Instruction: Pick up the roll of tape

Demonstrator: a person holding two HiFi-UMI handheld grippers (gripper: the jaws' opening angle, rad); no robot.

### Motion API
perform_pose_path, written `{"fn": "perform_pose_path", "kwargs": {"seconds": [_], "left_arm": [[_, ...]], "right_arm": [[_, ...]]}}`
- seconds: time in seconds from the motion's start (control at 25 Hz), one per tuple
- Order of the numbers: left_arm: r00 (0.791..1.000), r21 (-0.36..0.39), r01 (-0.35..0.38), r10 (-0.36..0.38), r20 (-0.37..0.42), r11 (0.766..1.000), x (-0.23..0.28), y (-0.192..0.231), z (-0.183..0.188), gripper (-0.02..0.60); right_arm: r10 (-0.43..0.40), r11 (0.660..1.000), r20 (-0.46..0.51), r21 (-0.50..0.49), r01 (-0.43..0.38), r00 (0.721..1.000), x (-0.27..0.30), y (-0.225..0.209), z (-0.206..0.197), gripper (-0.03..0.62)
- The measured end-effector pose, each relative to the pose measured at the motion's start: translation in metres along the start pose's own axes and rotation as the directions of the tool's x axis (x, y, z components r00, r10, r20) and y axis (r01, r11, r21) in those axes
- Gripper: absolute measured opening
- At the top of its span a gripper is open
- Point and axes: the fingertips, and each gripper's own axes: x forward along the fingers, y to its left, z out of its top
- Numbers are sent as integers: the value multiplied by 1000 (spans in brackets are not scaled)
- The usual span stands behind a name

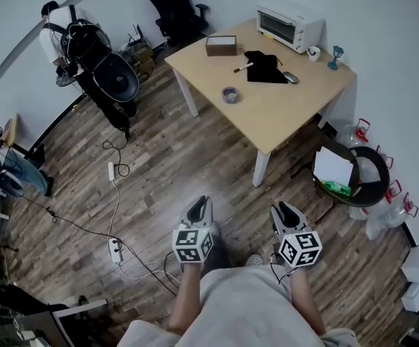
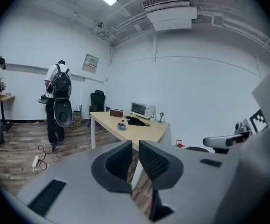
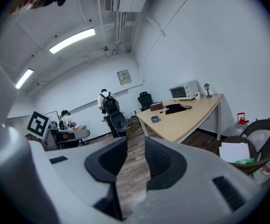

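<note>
The roll of tape (image 1: 229, 94) is a small bluish-grey ring lying on the light wooden table (image 1: 281, 118), near its left edge. It also shows far off in the left gripper view as the tape (image 2: 121, 126) and in the right gripper view as the tape (image 3: 155, 119). Both grippers are held over the wood floor, well short of the table. My left gripper (image 1: 198, 210) (image 2: 135, 146) has its jaws almost together with nothing between them. A clear gap separates the jaws of my right gripper (image 1: 285, 214) (image 3: 136, 143), and only floor shows through it.
On the table stand a white toaster oven (image 1: 289, 26), a brown box (image 1: 221, 45) and a black cloth (image 1: 265, 67). A round bin (image 1: 350, 176) with paper sits right of the table leg. Cables and a power strip (image 1: 115, 248) lie on the floor at left. A person with a backpack (image 1: 86, 49) stands far left.
</note>
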Motion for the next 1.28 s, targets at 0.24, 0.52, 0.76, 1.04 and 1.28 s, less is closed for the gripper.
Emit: {"fn": "perform_pose_path", "kwargs": {"seconds": [0.24, 0.52, 0.76, 1.04, 1.28], "left_arm": [[1000, 1, -23, 23, 12, 1000, 38, 56, 43, 109], [999, 0, 41, -41, 2, 999, 90, 113, 74, 143], [994, 15, 102, -102, -33, 995, 131, 163, 92, 158], [985, 62, 169, -167, -43, 984, 152, 221, 113, 166], [987, 43, 155, -153, -48, 987, 156, 261, 113, 166]], "right_arm": [[-16, 1000, 13, 21, 16, 1000, 52, 3, 30, 152], [-64, 997, 28, 37, 63, 998, 117, 7, 58, 187], [-97, 995, 23, 38, 96, 995, 173, 16, 71, 189], [-127, 990, 63, 66, 123, 990, 230, 27, 83, 192], [-135, 990, 30, 55, 133, 990, 260, 29, 84, 199]]}}
